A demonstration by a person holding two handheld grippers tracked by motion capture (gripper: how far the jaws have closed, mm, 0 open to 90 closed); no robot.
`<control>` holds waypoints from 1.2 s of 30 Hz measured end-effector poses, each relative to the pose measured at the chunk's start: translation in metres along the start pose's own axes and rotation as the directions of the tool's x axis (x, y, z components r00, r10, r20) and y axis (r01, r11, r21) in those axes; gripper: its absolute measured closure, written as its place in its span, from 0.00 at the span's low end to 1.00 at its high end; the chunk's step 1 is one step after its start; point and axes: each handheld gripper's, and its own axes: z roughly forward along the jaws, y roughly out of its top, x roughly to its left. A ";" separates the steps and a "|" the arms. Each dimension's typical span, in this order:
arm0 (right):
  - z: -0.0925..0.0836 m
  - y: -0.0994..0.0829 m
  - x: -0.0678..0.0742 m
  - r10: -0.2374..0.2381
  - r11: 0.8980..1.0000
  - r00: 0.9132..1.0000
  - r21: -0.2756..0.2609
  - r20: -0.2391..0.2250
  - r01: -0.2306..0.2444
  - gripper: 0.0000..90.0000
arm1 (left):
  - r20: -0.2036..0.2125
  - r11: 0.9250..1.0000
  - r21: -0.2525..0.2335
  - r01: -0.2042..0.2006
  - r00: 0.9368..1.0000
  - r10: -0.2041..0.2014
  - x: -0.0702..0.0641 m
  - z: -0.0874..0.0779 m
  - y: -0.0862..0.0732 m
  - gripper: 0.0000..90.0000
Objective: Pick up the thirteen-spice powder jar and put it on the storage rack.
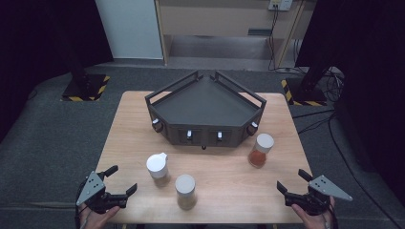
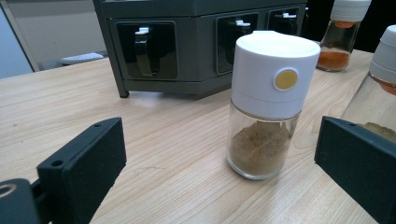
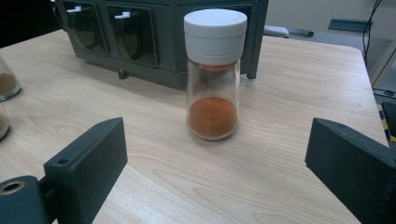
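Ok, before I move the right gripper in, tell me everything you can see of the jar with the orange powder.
The jar with the orange powder is a clear, glass-looking cylinder with a plain white round cap, shut. Orange-red powder fills roughly its lower third; a trace clings under the cap. It stands upright on the wooden table, just in front of the dark rack's right front corner, apart from it. Nothing touches it; the right gripper faces it with fingers spread, well short.

Third jar cut by frame edge

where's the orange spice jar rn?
High view: the orange jar stands on the table's right side, just in front of the rack's right corner, ahead of the open right gripper.
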 end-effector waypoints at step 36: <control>-0.002 -0.003 -0.003 -0.017 1.000 0.999 -0.003 -0.043 0.017 0.06 | 0.020 1.000 0.009 0.007 1.000 -0.007 0.002 0.001 0.003 0.02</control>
